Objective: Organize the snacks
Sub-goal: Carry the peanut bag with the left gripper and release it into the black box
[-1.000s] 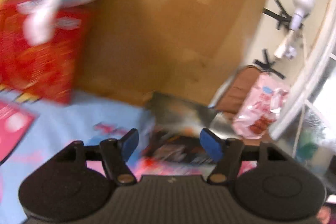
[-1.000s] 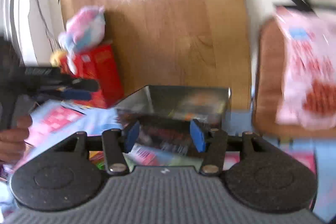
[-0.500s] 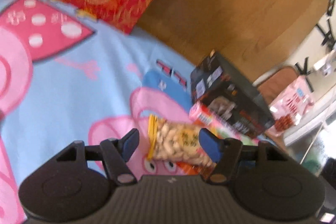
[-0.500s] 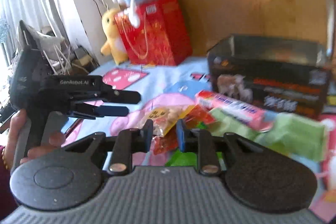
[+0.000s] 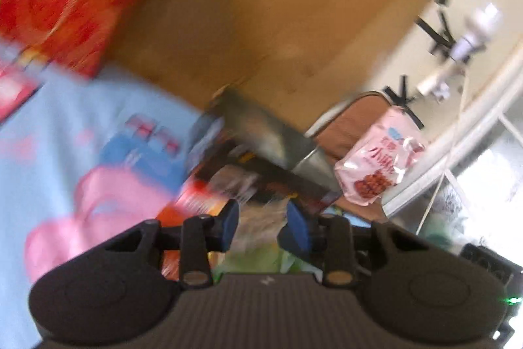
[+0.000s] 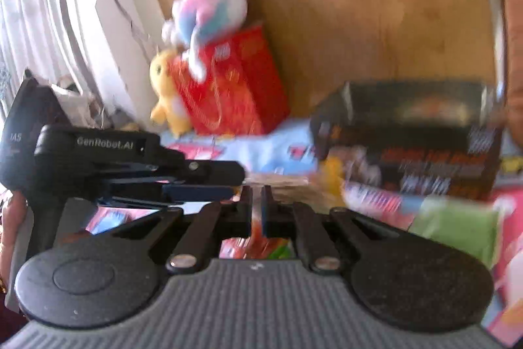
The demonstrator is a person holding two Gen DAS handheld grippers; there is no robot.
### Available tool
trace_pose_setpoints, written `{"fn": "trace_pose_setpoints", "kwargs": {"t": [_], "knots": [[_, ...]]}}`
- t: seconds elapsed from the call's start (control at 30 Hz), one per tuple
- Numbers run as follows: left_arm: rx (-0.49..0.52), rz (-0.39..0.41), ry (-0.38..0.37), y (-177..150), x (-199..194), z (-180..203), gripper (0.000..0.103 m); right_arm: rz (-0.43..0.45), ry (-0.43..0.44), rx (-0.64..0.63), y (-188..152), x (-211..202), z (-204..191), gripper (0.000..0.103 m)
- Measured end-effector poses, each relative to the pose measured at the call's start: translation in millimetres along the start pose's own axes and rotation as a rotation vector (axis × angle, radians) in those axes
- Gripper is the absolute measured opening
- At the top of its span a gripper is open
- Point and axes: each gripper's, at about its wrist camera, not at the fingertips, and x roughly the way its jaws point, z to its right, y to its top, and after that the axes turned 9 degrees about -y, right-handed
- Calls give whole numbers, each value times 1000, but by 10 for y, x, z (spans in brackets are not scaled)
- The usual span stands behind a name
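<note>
- Presently, at 9 o'clock in the right wrist view, a person's hand (image 6: 13, 228) grasps the handle of the left gripper (image 5: 263, 219), which points across toward the middle of the snack pile.
- The left gripper's jaws are closing. A pale, crinkled snack packet (image 5: 258, 221) sits between the blue pads (image 5: 230, 219), and both pads appear to bear on its sides. Blur hides the print on the packet.
- At 11 o'clock from that gripper, a red gift bag (image 6: 228, 87) stands against a wooden board (image 5: 278, 22). A pink and blue plush toy (image 6: 212, 8) rests on top of the bag, and a yellow plush toy (image 6: 165, 87) stands just beside it.
- All items lie on a light blue cartoon sheet (image 5: 65, 120).
- The right gripper (image 6: 256, 208) is closed down to a thin slit. Red and orange wrappers lie just beneath the tips; whether an edge is pinched cannot be told.
- At 2 o'clock from the right gripper, an open black box (image 6: 425, 133) stands on the sheet, with loose snacks heaped against its front wall.
- At 3 o'clock, a green packet (image 6: 457, 228) lies near the box.
- At 2 o'clock in the left wrist view, a pink snack bag (image 5: 379, 162) rests on a brown chair (image 5: 346, 120), apart from the pile.
</note>
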Motion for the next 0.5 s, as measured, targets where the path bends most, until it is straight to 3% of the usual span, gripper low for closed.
{"fn": "trace_pose_setpoints", "kwargs": {"t": [0.13, 0.23, 0.27, 0.33, 0.37, 0.4, 0.5], "knots": [[73, 19, -28, 192, 122, 263, 37, 47, -62, 22, 188, -105, 225, 9], [101, 35, 57, 159, 141, 224, 45, 81, -85, 67, 187, -287, 498, 14], [77, 17, 84, 128, 173, 144, 45, 76, -102, 75, 172, -304, 577, 20], [14, -23, 73, 56, 221, -14, 48, 49, -108, 78, 129, -281, 667, 44], [-14, -40, 72, 16, 254, -89, 50, 33, -100, 67, 89, -249, 686, 62], [-32, -56, 85, -24, 299, -146, 54, 18, -99, 47, 44, -216, 680, 67], [-35, -102, 116, -92, 454, -238, 54, -74, -79, 18, -79, -6, 692, 67]]}}
